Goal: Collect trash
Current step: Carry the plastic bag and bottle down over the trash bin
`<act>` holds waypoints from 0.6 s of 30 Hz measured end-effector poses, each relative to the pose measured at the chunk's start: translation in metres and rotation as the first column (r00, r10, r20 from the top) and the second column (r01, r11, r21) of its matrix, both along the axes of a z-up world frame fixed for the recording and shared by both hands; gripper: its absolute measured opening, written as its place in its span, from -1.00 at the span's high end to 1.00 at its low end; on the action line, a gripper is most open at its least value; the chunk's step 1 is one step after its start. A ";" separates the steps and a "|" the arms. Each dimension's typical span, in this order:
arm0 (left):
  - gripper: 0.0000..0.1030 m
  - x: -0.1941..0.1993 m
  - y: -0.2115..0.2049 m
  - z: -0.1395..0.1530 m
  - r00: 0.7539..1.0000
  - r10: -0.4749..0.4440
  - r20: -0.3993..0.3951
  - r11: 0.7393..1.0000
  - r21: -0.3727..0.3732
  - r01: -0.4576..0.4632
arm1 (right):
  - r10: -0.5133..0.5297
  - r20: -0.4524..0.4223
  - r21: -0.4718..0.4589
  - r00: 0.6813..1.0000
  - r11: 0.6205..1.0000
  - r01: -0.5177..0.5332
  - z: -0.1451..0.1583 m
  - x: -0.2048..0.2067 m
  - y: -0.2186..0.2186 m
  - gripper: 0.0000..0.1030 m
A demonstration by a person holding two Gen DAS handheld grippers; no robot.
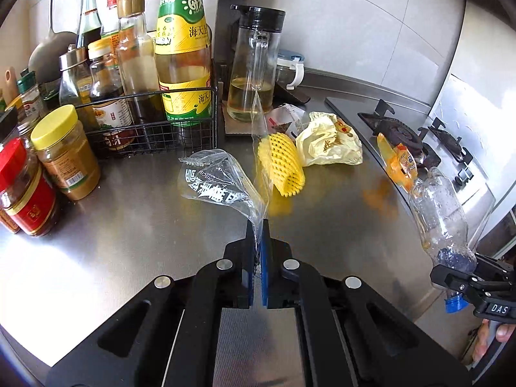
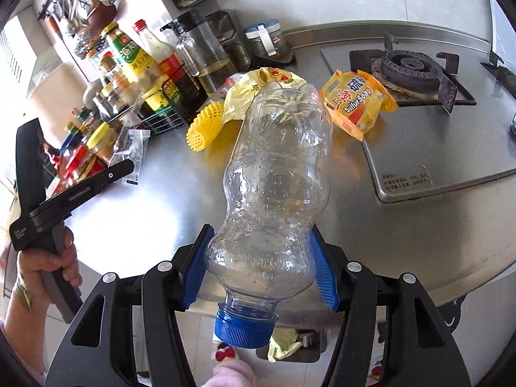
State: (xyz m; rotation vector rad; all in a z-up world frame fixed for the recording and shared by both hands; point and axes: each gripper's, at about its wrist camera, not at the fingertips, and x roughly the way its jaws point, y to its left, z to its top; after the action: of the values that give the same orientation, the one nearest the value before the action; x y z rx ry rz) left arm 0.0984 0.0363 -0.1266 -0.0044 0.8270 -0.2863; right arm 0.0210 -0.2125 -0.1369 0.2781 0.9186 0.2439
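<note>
My left gripper (image 1: 257,225) is shut on a clear plastic bag with printed lettering (image 1: 219,180) and holds it just above the steel counter; the bag also shows in the right wrist view (image 2: 130,151). My right gripper (image 2: 261,251) is shut on an empty clear plastic bottle with a blue cap (image 2: 274,187), cap end toward the camera; it shows in the left wrist view (image 1: 441,216) too. On the counter lie a yellow foam fruit net (image 1: 282,164), a crumpled yellow bag (image 1: 329,143) and an orange soap wrapper (image 2: 358,103).
A wire rack of sauce bottles (image 1: 151,122) and jars (image 1: 66,151) stands at the left. A glass oil jug (image 1: 253,64) stands behind the trash. The gas hob (image 2: 416,71) is at the right. Trash lies below the counter edge (image 2: 283,345).
</note>
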 end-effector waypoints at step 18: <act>0.97 -0.178 -0.012 0.000 0.998 0.052 -0.035 0.998 -0.022 -0.053 | 0.296 -0.036 0.040 0.955 0.955 -0.294 -0.004 -0.123 0.000 -0.15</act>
State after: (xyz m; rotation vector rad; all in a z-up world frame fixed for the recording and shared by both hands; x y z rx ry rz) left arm -0.0795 0.0242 -0.1262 -0.0524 0.8566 -0.2471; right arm -0.1020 -0.2130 -0.1410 0.1771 0.9973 0.5320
